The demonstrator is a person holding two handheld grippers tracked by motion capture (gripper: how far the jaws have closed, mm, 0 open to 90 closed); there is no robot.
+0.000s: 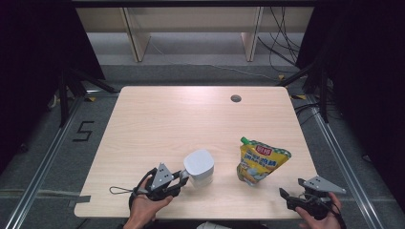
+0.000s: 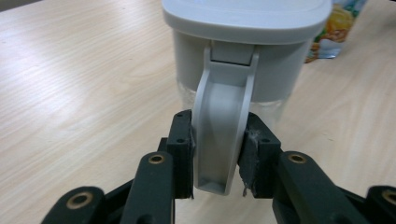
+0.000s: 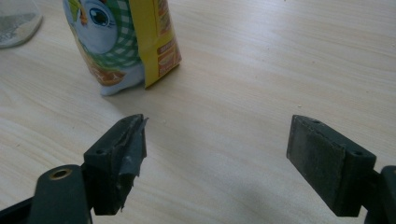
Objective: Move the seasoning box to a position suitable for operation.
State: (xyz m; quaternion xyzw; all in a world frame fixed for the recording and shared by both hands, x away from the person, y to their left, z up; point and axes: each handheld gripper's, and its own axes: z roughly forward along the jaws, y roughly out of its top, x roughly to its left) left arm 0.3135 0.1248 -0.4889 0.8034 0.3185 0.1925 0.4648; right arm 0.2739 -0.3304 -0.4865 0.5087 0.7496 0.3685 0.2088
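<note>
A white lidded pitcher (image 1: 199, 167) stands near the front middle of the wooden table (image 1: 191, 119). My left gripper (image 1: 184, 177) is shut on its curved handle (image 2: 223, 121), both pads pressing the handle's sides just below the grey lid (image 2: 247, 16). A yellow stand-up pouch (image 1: 260, 161) with a green cap stands to the pitcher's right; in the right gripper view the pouch (image 3: 123, 42) is ahead and to the left. My right gripper (image 1: 285, 196) is at the table's front right corner, open, nothing between its pads (image 3: 217, 158).
A round cable hole (image 1: 235, 98) sits in the table's far right part. The pitcher's clear base (image 3: 16, 21) shows at the far left of the right gripper view. Metal rails and cables lie on the floor around the table.
</note>
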